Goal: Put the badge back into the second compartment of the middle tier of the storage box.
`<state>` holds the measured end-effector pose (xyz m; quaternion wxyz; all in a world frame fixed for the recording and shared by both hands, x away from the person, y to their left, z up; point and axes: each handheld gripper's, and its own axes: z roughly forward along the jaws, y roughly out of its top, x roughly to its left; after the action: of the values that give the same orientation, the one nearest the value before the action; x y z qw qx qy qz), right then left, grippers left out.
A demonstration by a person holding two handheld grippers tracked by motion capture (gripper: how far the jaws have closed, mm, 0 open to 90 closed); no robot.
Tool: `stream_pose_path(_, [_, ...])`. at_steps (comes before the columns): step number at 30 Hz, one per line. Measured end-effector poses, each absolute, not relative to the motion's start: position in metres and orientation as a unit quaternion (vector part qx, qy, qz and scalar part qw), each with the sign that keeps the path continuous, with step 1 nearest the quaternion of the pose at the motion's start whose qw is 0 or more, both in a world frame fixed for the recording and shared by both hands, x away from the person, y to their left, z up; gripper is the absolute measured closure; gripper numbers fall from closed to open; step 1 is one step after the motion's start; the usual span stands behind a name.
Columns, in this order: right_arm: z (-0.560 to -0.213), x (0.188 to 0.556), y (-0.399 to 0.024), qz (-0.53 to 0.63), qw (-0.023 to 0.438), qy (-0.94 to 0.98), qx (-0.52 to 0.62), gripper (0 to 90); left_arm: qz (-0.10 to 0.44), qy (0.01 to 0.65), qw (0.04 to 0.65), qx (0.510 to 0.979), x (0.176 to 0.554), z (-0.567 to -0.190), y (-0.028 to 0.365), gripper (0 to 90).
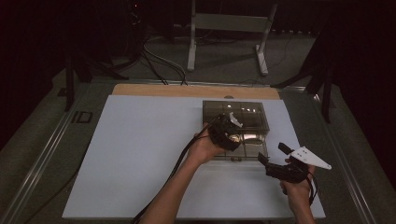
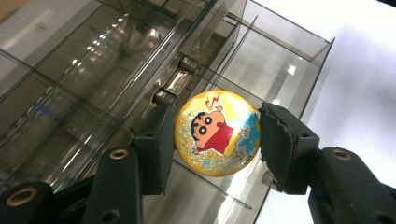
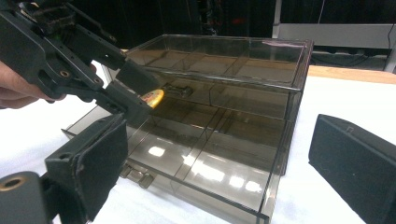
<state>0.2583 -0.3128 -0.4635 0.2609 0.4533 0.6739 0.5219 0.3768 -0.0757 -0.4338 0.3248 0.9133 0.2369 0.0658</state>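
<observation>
A round yellow badge (image 2: 217, 133) with a cartoon boy on it sits between the pads of my left gripper (image 2: 215, 140), which is shut on it. In the high view my left gripper (image 1: 232, 133) hovers over the pulled-out lower drawer (image 1: 243, 150) of a smoky clear drawer box (image 1: 236, 112). The right gripper view shows the badge (image 3: 154, 98) above the drawer's (image 3: 196, 154) divided compartments. My right gripper (image 1: 273, 155) is open with nothing between its jaws, and stays to the right of the drawer, near the table's front.
The box stands on a white mat (image 1: 140, 154) over a wooden tabletop (image 1: 154, 89). Beyond the table are floor cables (image 1: 159, 63) and a white metal stand (image 1: 229, 28). A metal rail (image 1: 42, 154) runs along the table's left side.
</observation>
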Motion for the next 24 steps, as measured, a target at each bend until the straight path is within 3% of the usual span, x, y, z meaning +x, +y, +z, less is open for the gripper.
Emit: stream_pose_path(24, [-0.463, 0.258, -0.313, 0.520, 0.262, 0.674, 0.454, 4.4, 0.048, 0.226, 0.302, 0.925, 0.375, -0.448, -0.091, 48.6])
